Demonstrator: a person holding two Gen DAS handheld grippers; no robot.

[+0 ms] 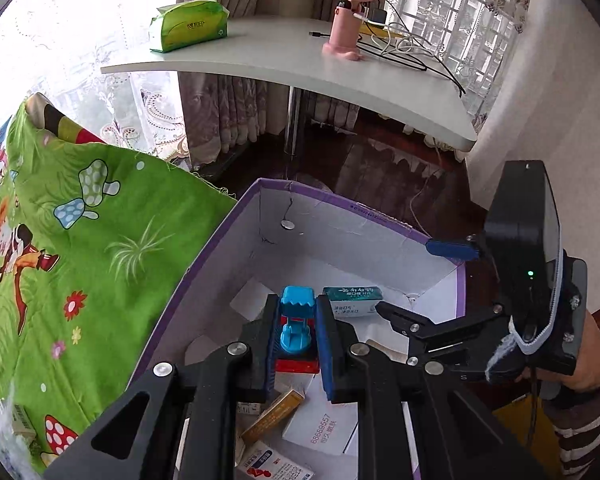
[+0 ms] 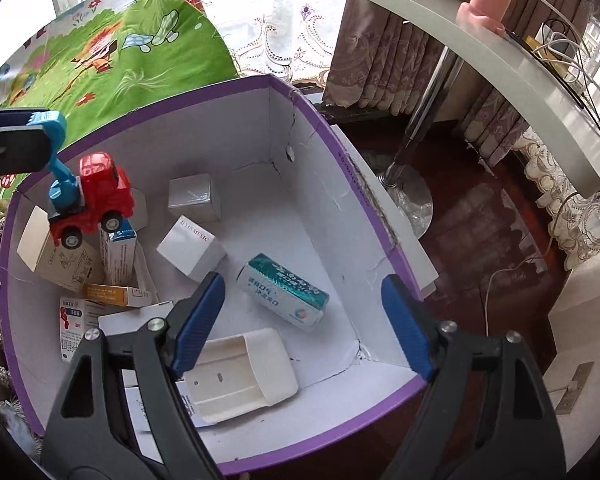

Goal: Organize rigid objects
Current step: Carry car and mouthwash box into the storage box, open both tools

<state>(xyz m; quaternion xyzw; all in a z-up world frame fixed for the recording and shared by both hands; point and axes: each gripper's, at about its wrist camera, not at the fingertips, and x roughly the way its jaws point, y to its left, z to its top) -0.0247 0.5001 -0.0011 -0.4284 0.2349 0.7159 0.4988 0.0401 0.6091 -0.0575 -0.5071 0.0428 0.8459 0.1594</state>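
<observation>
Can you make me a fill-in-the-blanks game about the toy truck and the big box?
1. The left gripper holds the toy truck by its ____ digger arm.
2. The right gripper is ____ and holds nothing.
3. The box has a ____ rim.
4. The fan on the table is ____.

Missing words: blue; open; purple; pink

I see a glossy red and blue plastic toy truck (image 2: 90, 200) over a purple-edged cardboard box (image 2: 320, 128) whose white inside is matt, creased and torn at the corners. My black gripper arms look like matt plastic, with ribbed blue rubbery pads (image 2: 198, 320) and shiny metal rivets. The small teal-topped paper carton (image 2: 282, 292) looks glossy. The green cartoon-print cloth (image 1: 80, 248) looks soft and matt.
</observation>
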